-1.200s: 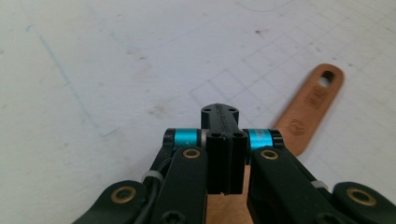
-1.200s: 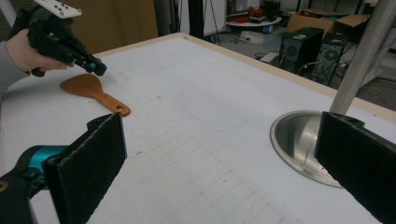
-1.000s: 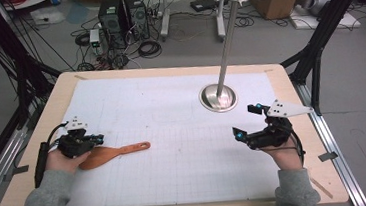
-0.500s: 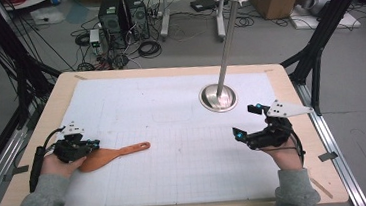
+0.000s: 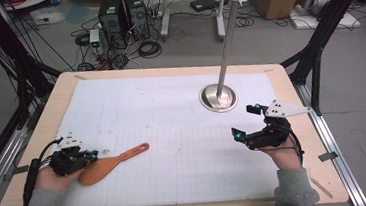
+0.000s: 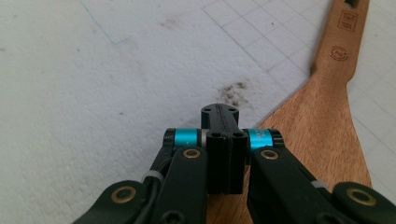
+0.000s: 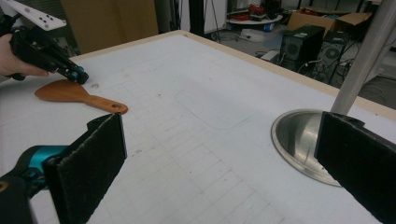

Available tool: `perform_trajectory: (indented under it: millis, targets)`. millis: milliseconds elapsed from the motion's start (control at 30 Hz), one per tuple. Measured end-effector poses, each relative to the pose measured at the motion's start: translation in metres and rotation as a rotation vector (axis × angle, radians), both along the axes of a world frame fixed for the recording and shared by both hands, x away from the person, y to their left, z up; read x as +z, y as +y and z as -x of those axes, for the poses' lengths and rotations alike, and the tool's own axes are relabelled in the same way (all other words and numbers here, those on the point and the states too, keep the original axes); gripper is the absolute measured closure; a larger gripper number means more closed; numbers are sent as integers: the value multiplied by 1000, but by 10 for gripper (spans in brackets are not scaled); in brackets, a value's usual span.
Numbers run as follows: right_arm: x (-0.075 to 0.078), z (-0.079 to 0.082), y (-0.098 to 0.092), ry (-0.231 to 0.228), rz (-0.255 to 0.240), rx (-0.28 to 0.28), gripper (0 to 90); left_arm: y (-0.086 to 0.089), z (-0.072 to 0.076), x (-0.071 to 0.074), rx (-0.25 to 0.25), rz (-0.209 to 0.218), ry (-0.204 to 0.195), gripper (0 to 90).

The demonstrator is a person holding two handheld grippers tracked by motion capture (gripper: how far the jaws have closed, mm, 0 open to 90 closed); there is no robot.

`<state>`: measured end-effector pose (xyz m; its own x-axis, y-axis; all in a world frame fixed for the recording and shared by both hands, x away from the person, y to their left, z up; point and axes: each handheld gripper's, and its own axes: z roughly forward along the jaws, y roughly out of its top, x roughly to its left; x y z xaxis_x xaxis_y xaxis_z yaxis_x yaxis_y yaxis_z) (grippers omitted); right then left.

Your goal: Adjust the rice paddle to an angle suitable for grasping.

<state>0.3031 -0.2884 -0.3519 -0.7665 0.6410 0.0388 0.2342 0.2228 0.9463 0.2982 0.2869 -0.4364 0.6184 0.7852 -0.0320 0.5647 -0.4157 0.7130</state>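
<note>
Left gripper [image 6: 219, 121]: jaws pressed together with nothing between them, tips poised over the white gridded mat [image 5: 172, 114] at the edge of the flat brown wooden spatula [image 5: 107, 166]; whether the tips touch the blade is not clear. The spatula's blade lies just beside and under this gripper, its handle pointing away. Right gripper [image 5: 245, 122]: jaws wide apart, empty, near the polished steel stand's round base [image 5: 218, 98], well apart from the spatula.

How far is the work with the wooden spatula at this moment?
Done: nothing that shows; the wooden spatula lies flat on the white mat. In hand: the left gripper, jaws shut and empty, hovers at the spatula's blade edge. Left: to grasp and lift it, perhaps toward the metal stand. The right gripper waits open.
</note>
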Motion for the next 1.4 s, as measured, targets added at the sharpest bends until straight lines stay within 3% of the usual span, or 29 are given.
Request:
perform_trajectory:
  millis: [200,400,600,733,933,1233,1400]
  targets:
    - [1,0,-1,-4,-1,-1,9,-1,15,-1,-18,-13,-19,894]
    - [0,0,0,-1,3,2,9,-4,29,-1,-32,-1,-23,894]
    - [1,0,0,-6,2,3,9,-2,42,-4,-40,49,-18,893]
    - [0,0,1,0,4,4,9,0,43,-6,-27,81,-16,894]
    - [0,0,2,-2,7,5,9,-3,41,2,-42,69,-31,880]
    - [0,-1,1,-4,7,8,9,-19,37,22,-99,72,-71,754]
    - [0,0,1,-2,6,7,9,-32,34,29,-132,80,-81,615]
